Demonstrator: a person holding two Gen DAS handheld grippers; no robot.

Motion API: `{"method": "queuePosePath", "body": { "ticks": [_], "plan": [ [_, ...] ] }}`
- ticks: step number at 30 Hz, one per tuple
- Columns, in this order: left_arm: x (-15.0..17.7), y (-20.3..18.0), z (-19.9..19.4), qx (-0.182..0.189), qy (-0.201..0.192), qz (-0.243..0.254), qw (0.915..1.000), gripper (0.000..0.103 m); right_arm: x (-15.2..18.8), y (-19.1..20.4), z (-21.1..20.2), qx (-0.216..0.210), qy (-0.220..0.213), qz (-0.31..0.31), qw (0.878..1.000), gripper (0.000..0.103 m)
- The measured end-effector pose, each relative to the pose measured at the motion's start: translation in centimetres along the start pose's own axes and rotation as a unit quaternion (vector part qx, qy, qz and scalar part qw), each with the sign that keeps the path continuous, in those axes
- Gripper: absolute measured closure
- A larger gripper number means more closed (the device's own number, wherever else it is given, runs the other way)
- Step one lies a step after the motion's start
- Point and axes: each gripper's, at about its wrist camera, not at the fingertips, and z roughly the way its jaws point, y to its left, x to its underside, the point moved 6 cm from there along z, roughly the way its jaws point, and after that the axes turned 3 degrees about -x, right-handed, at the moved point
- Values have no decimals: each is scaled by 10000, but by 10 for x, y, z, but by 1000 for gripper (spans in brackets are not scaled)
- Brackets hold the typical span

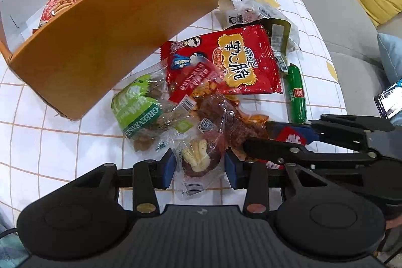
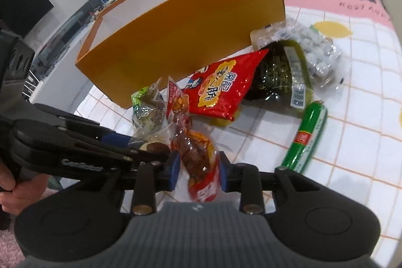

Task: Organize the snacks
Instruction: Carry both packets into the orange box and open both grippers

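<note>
- While the left gripper [image 1: 199,168] is straddling a light, crushable wrapped cake [image 1: 198,162], pads are flanking it.
- Right gripper [image 2: 199,171] is narrowly bracketing a slippery meat packet [image 2: 198,162]; contact is unclear.

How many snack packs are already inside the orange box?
1 visible. A red pack of stick snacks lies inside the orange box, seen in the left wrist view. The near wall hides part of the floor, so more may be hidden.
</note>
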Motion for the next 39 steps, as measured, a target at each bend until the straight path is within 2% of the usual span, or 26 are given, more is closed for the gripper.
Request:
{"method": "queuePosePath", "body": {
  "ticks": [1, 4, 7, 14, 24, 32, 39],
  "plan": [
    [0, 0, 0, -17, -7, 9, 10000, 57, 0, -1, 2, -29, 11, 17, 10000, 80],
    [-1, 0, -1, -13, -20, -43, 10000, 58, 2, 1, 5, -262, 33, 81, 9996, 87],
    [0, 1, -7, -10, -66, -80, 9999, 58, 1, 7, -2, -226, -5, 64, 9997, 95],
    [-1, -7, -35, 135, -296, -65, 9994, 58, 7, 23, -36, 11, -101, -18, 9999, 97],
    [-24, -16, -94, 220, -949, -7, 9952, 58, -11, 41, -100, 168, -858, 98, 9961, 97],
    [-69, -14, -143, 42, -1581, 213, 9872, 58, -63, 59, -139, 348, -1627, -189, 9859, 97],
    [-114, -4, -159, -326, -1898, 319, 9808, 58, -123, 78, -132, 458, -1837, -605, 9801, 97]
  ]
}}
